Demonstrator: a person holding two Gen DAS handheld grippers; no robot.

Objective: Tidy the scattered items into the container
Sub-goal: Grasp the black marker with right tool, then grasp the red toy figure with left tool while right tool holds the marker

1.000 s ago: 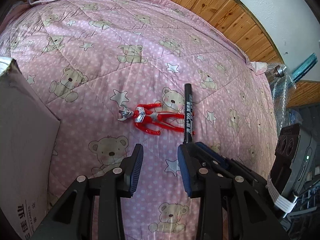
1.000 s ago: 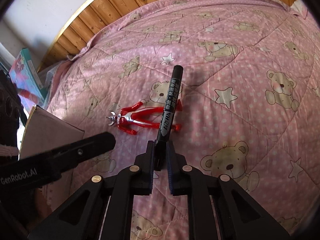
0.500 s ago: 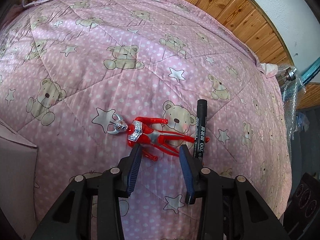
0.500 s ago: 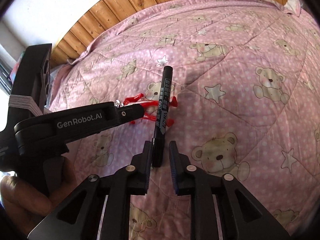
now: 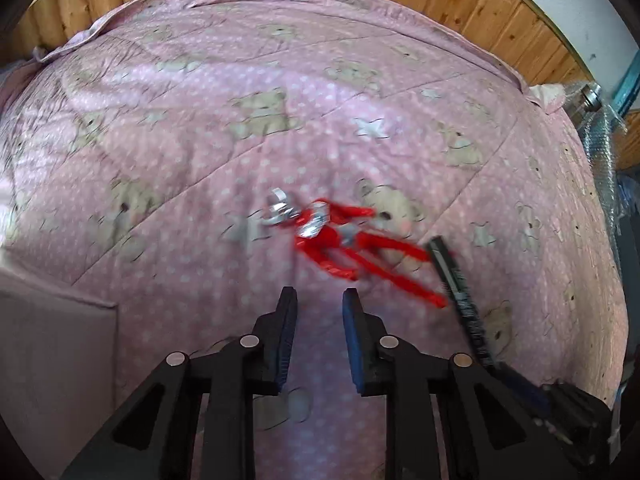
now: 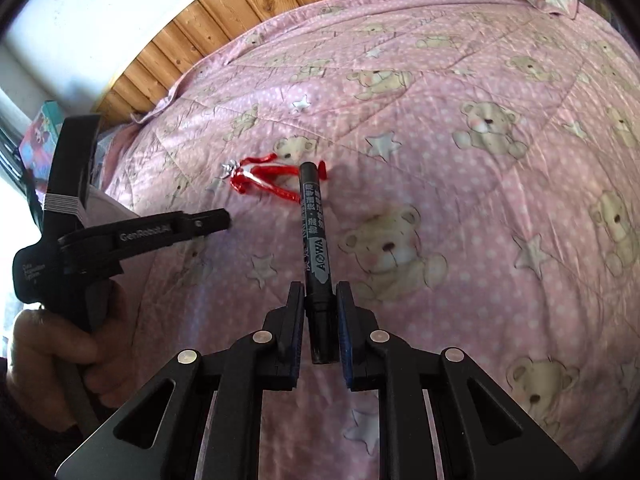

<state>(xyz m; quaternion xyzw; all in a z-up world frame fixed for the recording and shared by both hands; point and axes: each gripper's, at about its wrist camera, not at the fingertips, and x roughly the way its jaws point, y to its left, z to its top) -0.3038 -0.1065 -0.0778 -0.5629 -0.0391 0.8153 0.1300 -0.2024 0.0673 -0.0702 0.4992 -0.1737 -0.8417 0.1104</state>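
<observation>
Right tongs (image 6: 318, 292) grip an "AOWA" marker (image 6: 314, 236) above a bear-print bed quilt (image 6: 480, 208).
Left tongs (image 5: 318, 300) gape narrowly, empty, just short of the red toy figure (image 5: 340, 240) at frame centre. Only the right view shows a hand (image 6: 52, 344) and "GenRobot.AI" lettering; the box (image 5: 48, 344) sits lower left.

Count — 1 red toy figure (image 5: 332, 240) w/ silver head, lying on the quilt. 1 black marker pen (image 6: 315, 240). 1 cardboard box (image 5: 48, 344), only a corner in view at left. 2 claws: left claw (image 5: 318, 300), right claw (image 6: 319, 292). 1 hand (image 6: 44, 356) visible. 1 pink bear-print quilt (image 6: 500, 200) — bears and stars on it too many, too blurred to count.
</observation>
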